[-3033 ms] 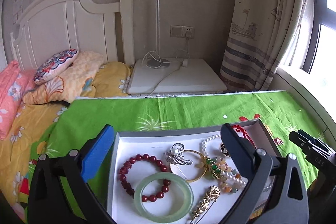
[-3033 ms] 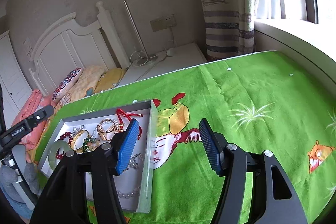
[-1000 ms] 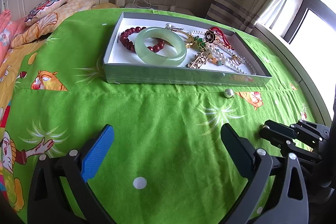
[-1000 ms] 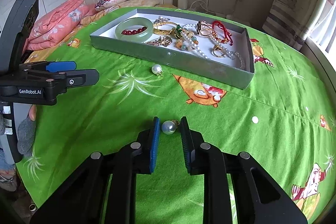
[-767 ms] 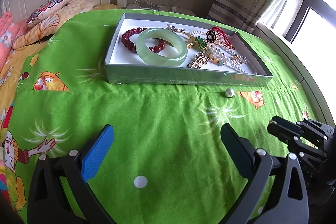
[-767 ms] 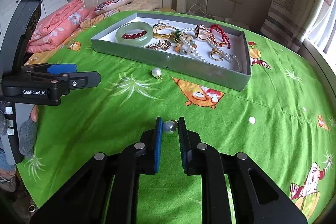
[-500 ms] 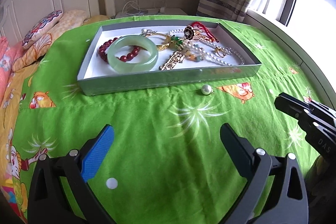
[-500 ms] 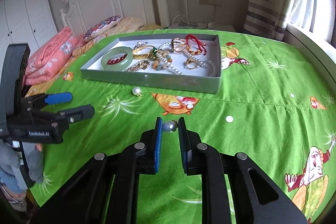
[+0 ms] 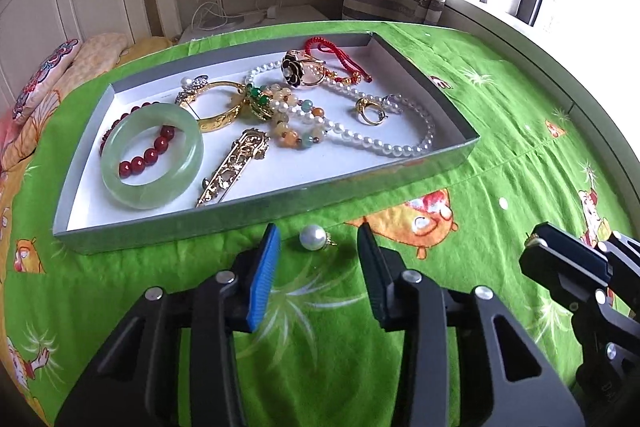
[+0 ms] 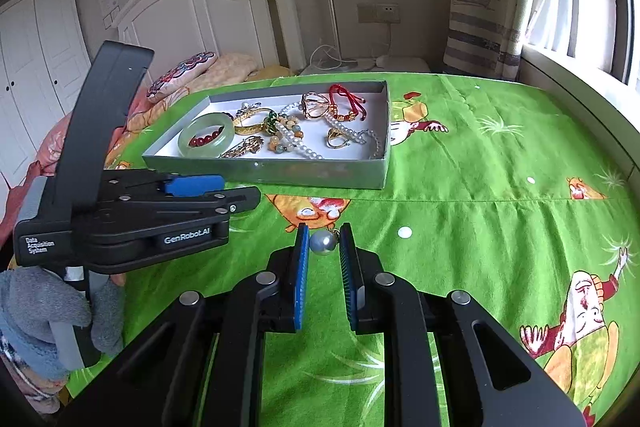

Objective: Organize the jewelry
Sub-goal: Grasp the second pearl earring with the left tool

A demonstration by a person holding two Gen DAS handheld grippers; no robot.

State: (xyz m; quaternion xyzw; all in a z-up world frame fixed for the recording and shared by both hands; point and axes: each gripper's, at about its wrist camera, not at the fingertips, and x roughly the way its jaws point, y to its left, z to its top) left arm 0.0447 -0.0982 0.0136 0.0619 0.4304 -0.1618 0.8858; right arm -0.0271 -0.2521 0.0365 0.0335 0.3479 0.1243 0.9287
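Note:
A grey tray (image 9: 256, 211) (image 10: 280, 169) on the green bedsheet holds a jade bangle (image 9: 152, 155), red beads, a gold bangle, a pearl necklace (image 9: 384, 143), rings and a gold hairpin. A loose pearl earring (image 9: 314, 237) lies on the sheet just in front of the tray. My left gripper (image 9: 316, 247) is open, its fingers on either side of that pearl. My right gripper (image 10: 324, 241) is shut on a second pearl earring (image 10: 323, 242), held above the sheet. The left gripper (image 10: 224, 193) shows in the right wrist view.
A white headboard (image 10: 192, 15), pillows (image 10: 180, 75) and a nightstand with cables (image 9: 248, 19) lie beyond the tray. A curtain and window ledge (image 10: 560, 75) run along the right. The right gripper's body (image 9: 580, 275) shows at the right of the left wrist view.
My left gripper has moved forward to the loose pearl and narrowed around it. My right gripper took hold of the other pearl and lifted it.

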